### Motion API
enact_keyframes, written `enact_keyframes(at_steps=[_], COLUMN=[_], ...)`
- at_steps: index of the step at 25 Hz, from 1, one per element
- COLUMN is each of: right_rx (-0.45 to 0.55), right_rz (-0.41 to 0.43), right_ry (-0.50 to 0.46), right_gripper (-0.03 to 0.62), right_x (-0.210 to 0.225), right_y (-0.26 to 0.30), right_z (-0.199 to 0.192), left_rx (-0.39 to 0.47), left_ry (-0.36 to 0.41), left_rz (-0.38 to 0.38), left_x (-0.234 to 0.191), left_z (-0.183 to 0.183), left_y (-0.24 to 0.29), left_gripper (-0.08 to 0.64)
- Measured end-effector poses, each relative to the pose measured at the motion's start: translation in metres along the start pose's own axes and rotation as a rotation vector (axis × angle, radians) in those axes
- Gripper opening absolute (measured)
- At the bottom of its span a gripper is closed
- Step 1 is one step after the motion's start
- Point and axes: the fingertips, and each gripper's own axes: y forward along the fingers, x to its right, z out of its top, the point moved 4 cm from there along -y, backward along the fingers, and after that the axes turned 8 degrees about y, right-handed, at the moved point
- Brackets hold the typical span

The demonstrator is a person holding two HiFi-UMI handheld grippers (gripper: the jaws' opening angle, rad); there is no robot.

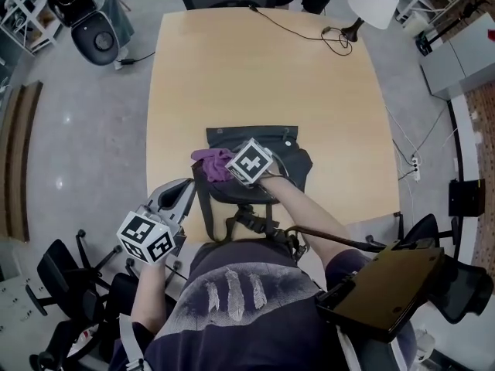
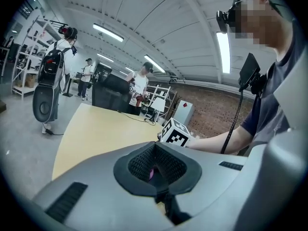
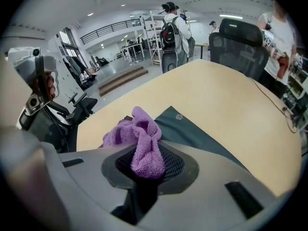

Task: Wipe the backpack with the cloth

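A dark backpack (image 1: 267,154) lies flat near the front edge of the wooden table (image 1: 263,76). My right gripper (image 1: 226,168) is over its left part, shut on a bunched purple cloth (image 1: 212,161). In the right gripper view the cloth (image 3: 140,139) bulges up out of the right gripper (image 3: 147,166), with the backpack (image 3: 192,134) just beyond. My left gripper (image 1: 184,195) hovers at the table's front left edge, beside the backpack's straps (image 1: 206,211). In its own view the left gripper (image 2: 156,171) is shut with nothing between the jaws, and the right gripper's marker cube (image 2: 175,134) shows ahead.
A white lamp (image 1: 377,3) and a black cable (image 1: 309,32) sit at the table's far right. Office chairs stand at the far left (image 1: 97,35) and near left (image 1: 66,273). Several people stand beyond the table's far end (image 2: 140,88).
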Motion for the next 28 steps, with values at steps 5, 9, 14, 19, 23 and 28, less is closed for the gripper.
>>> enact_keyframes(at_steps=[5, 9, 14, 19, 23, 28], right_rx=[-0.019, -0.052, -0.041, -0.043, -0.065, -0.128], right_rz=[-0.046, -0.103, -0.124, -0.175, -0.230, -0.352], right_ry=[0.040, 0.066, 0.121, 0.144, 0.162, 0.119], right_gripper=[0.071, 0.071, 0.071, 0.071, 0.071, 0.071], right_x=[0.032, 0.063, 0.092, 0.121, 0.153, 0.191], right_y=[-0.015, -0.027, -0.043, -0.060, -0.079, -0.109], right_z=[-0.018, -0.041, -0.057, -0.072, -0.088, -0.107], left_rx=[-0.021, -0.034, -0.050, -0.056, -0.072, -0.074], left_ry=[0.030, 0.039, 0.048, 0.059, 0.072, 0.085], left_rz=[-0.032, -0.046, -0.063, -0.071, -0.076, -0.081], left_x=[0.006, 0.012, 0.017, 0.021, 0.025, 0.029], left_z=[0.006, 0.006, 0.006, 0.008, 0.009, 0.012], left_y=[0.016, 0.023, 0.032, 0.038, 0.044, 0.049], left_gripper=[0.008, 0.008, 0.008, 0.008, 0.008, 0.008])
